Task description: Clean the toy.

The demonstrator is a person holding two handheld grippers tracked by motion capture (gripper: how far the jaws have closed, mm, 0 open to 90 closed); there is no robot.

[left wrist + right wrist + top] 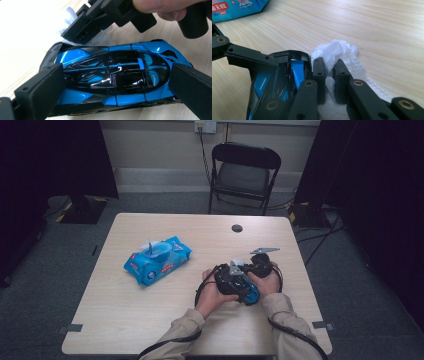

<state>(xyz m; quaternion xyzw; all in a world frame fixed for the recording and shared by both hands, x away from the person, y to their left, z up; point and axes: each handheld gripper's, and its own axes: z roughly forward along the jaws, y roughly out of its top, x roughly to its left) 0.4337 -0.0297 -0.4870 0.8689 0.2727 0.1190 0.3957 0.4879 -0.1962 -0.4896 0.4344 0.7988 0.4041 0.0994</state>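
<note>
A glossy blue and black toy car (pixel 112 75) lies on the wooden table (pixel 150 305) near its front right. My left gripper (pixel 115 85) has a jaw at each end of the car and is shut on it. In the high view both hands meet over the car (pixel 248 293), with the left gripper (pixel 229 278) beside the right gripper (pixel 260 265). The right gripper (pixel 329 75) is shut on a crumpled white wipe (pixel 337 52) and holds it against the car's dark end (pixel 294 67). From the left gripper view the right gripper (pixel 100 20) sits just beyond the car, over the wipe (pixel 67 13).
A blue pack of wet wipes (pixel 157 260), its flap open, lies left of centre; its corner shows as the pack (pixel 237 8) in the right gripper view. A round cable hole (pixel 237 228) is near the far edge. A black folding chair (pixel 245 170) stands behind the table.
</note>
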